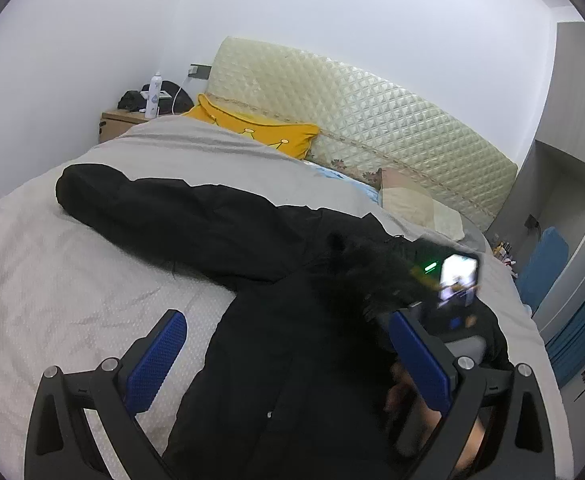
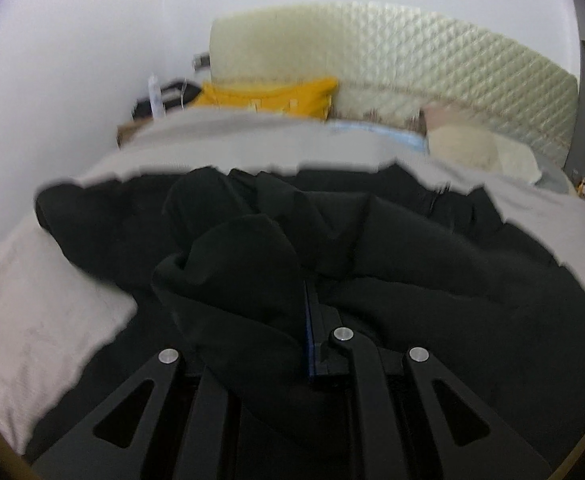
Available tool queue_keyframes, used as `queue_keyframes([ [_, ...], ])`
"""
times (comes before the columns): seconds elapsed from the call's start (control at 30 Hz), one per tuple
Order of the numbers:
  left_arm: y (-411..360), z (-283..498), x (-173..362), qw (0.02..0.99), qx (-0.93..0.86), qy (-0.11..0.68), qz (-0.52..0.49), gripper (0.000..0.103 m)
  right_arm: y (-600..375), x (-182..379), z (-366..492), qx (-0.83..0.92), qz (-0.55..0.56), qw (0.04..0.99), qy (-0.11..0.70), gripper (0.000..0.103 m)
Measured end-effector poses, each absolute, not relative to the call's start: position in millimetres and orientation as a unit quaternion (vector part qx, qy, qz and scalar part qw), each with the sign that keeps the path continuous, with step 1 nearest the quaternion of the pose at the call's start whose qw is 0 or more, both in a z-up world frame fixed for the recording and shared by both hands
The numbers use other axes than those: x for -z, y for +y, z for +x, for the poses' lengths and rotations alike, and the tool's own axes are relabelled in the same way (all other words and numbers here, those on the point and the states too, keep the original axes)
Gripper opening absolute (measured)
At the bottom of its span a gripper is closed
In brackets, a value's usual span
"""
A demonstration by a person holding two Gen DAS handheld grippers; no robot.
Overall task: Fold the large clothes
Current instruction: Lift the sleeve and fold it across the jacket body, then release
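right gripper (image 2: 312, 320) clamped on a bunched fold of the black coat (image 1: 292, 360); left gripper (image 1: 288, 360) spread apart above it. likely first fold; next, carry the fold across.

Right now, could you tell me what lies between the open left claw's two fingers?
In the left wrist view, the black coat's body and grey bedcover lie between the left claw's fingers.

Left claw (image 1: 288, 360) — black frame, blue ribbed pads (image 1: 156, 360), silver screws, right claw (image 2: 308, 304) alike.
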State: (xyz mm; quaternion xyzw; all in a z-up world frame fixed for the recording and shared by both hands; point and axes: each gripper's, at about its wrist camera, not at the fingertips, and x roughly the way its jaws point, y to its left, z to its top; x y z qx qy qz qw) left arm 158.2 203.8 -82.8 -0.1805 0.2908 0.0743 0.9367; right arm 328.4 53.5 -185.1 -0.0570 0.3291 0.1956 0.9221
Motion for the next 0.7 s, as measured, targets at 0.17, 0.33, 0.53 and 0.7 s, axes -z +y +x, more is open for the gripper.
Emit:
queue_keyframes([
  [0.17,200,165,89,0.936,-0.072,0.3,-0.171,0.102,64,200,328,-0.177,-0.069,0.918,0.349,0.01],
  [0.33,198,163,89,0.935,-0.073,0.3,-0.173,0.102,61,192,322,-0.184,-0.053,0.912,0.364,0.017],
  [0.53,193,158,84,0.939,-0.072,0.294,-0.166,0.102,54,180,297,-0.21,-0.036,0.904,0.372,0.065],
  [0.7,183,150,77,0.943,-0.068,0.289,-0.153,0.102,35,159,267,-0.216,-0.023,0.907,0.36,0.072],
])
